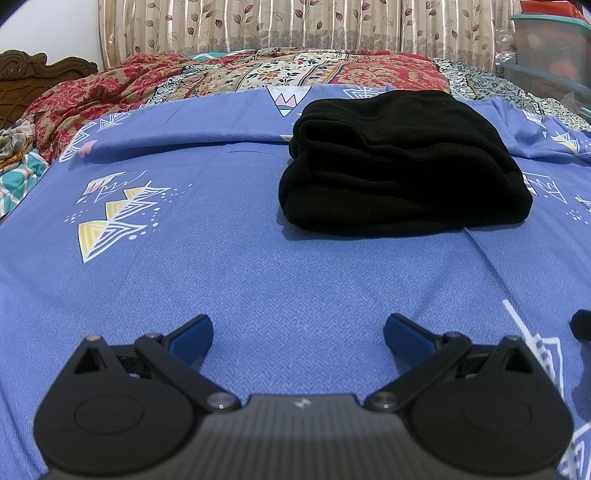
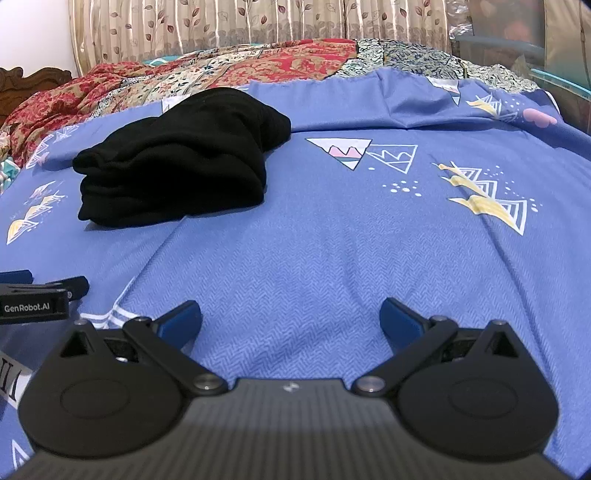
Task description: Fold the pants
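My left claw (image 1: 298, 334) sits low over the blue sheet (image 1: 258, 277), both blue pads (image 1: 192, 338) spread wide with only bare herringbone cloth between them, nothing held; my right claw (image 2: 290, 319) is the same, jaws wide apart, empty, hovering just above the sheet with its pads (image 2: 400, 325) clear of any fabric; from the right wrist view the left claw shows at the left edge, a black body with white lettering and two dark blue fingers (image 2: 75, 284) pointing across the sheet, so the two claws are side by side and near one another; from the left wrist view a dark tip of the right claw pokes in at the right edge; ahead, well apart from both claws, the black pants (image 1: 402, 166) lie folded into a thick stacked bundle on the sheet, several layers visible along the near edge, bundle flat and resting by itself; yellow and white triangle prints (image 1: 114, 218) mark the sheet to the left of it; beyond, the sheet's far edge meets a red and cream patterned quilt (image 1: 277, 74), bunched at the left; a carved dark wood headboard (image 1: 33, 74) at far left; a beige leaf-print curtain (image 1: 295, 26) behind; clear plastic bins (image 1: 550, 48) at far right.
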### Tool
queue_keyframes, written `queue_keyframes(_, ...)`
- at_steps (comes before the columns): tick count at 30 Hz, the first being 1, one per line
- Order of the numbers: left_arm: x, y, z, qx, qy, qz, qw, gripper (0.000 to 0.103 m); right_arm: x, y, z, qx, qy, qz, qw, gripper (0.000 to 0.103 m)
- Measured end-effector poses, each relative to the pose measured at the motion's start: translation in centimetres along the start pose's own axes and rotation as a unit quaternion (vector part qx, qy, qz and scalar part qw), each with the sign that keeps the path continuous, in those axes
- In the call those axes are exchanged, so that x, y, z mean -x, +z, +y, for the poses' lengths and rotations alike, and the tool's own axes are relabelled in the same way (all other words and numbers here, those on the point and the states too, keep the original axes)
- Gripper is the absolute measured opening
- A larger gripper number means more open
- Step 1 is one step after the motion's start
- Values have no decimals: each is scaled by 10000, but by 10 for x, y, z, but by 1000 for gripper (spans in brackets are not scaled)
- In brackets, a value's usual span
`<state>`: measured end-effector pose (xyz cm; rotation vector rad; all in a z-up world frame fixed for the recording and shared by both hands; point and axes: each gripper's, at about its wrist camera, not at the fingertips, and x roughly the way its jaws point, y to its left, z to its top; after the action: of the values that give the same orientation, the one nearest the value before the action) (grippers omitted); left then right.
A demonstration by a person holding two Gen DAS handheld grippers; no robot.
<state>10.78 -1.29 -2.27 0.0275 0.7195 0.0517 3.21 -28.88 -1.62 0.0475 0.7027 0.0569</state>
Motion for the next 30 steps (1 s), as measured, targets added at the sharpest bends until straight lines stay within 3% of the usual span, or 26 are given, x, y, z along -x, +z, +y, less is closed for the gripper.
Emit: queue_keyframes(30, 0, 0, -1, 5, 0, 1, 10000, 103, 12, -7, -1, -360, 23, -26, 9993, 103)
